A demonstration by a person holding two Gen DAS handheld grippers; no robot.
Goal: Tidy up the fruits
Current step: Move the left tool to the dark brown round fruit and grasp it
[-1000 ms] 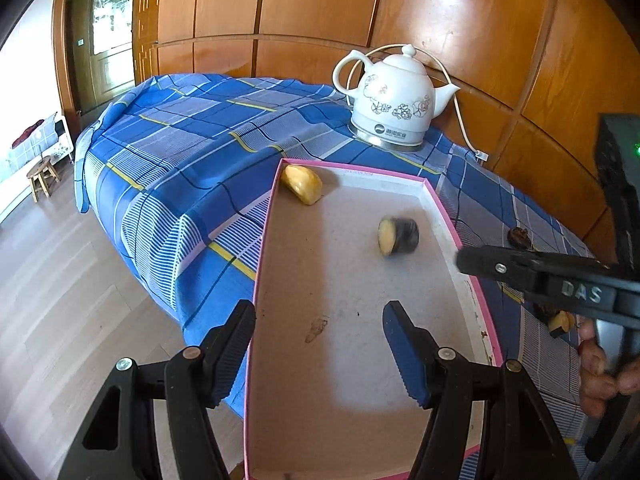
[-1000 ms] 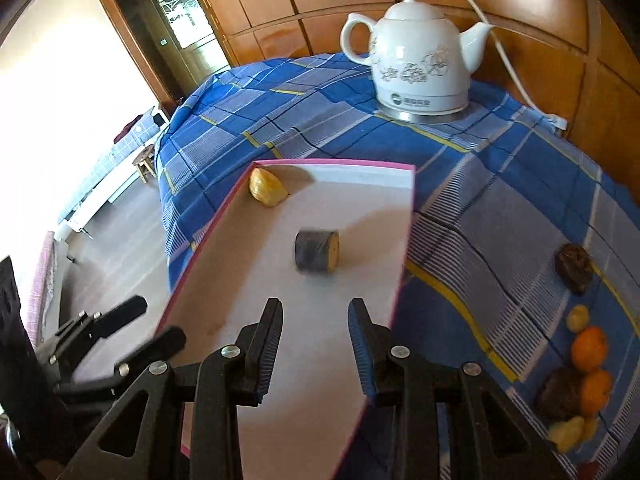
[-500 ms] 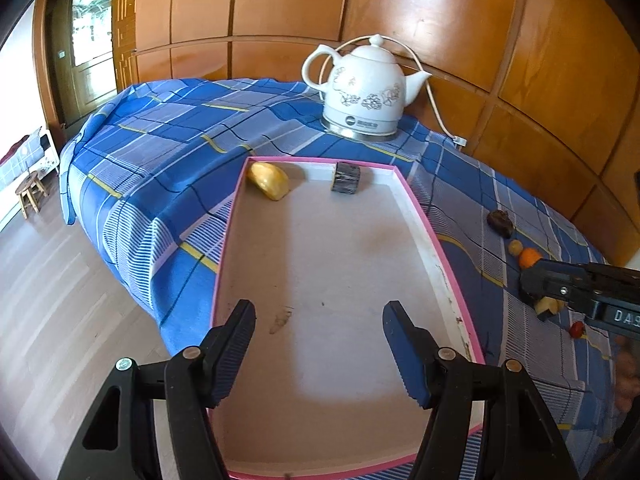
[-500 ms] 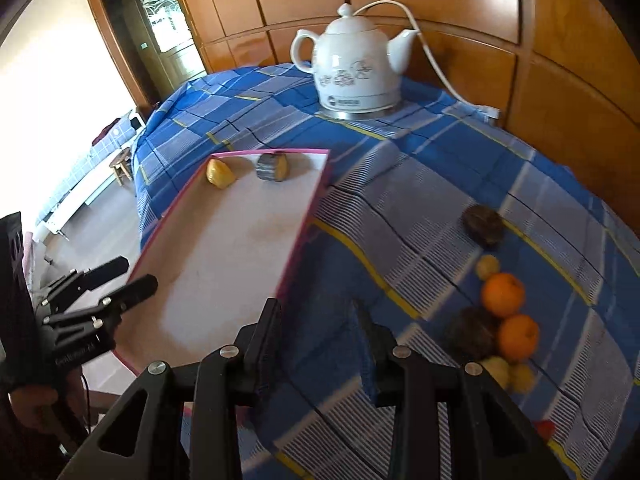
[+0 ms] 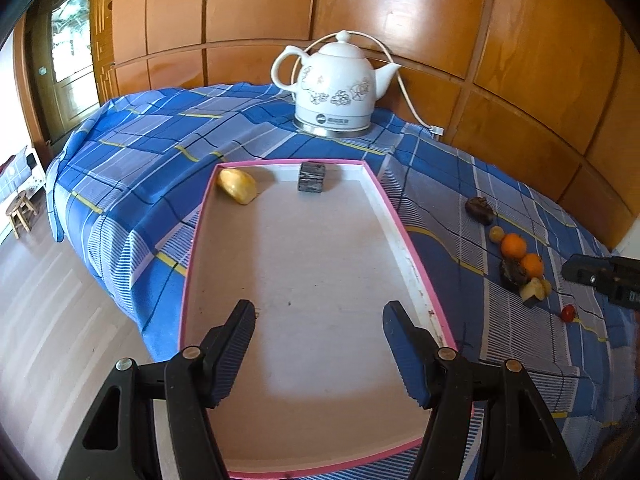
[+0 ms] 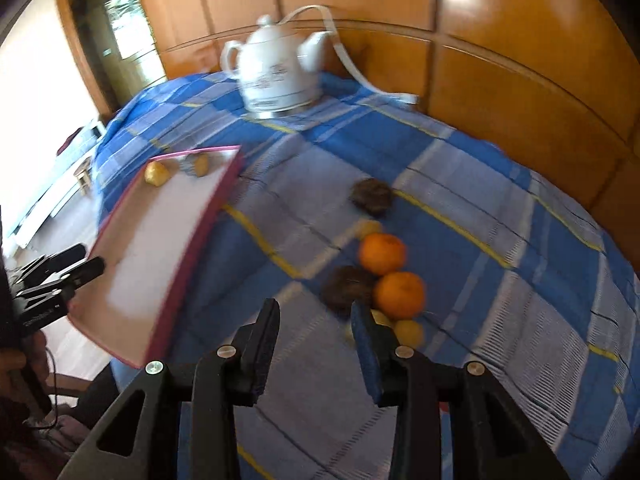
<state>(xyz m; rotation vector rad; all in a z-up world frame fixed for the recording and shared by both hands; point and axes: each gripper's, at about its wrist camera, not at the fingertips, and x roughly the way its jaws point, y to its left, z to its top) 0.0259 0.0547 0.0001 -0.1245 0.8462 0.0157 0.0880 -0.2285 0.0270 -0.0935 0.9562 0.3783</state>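
Fruits: two round oranges [image 6: 390,274] and small yellow and dark brown pieces lie on the blue checked cloth [image 6: 460,168], just past the right gripper [image 6: 315,320].
Right gripper: jaws apart, opening, nothing between.
Left gripper [image 5: 318,322]: spread wide, empty, over the pink-edged tray [image 5: 416,258].
Tray's far end: yellow fruit [image 5: 237,185], dark block [image 5: 312,176].
Behind: white kettle [image 5: 335,89].

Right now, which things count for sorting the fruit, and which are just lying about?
For the job:
- tray, with a yellow fruit and a dark piece in it
- oranges
- dark fruits
- small yellow fruits
- small red fruit

Lying about:
- kettle and its cord
- blue cloth
- stool
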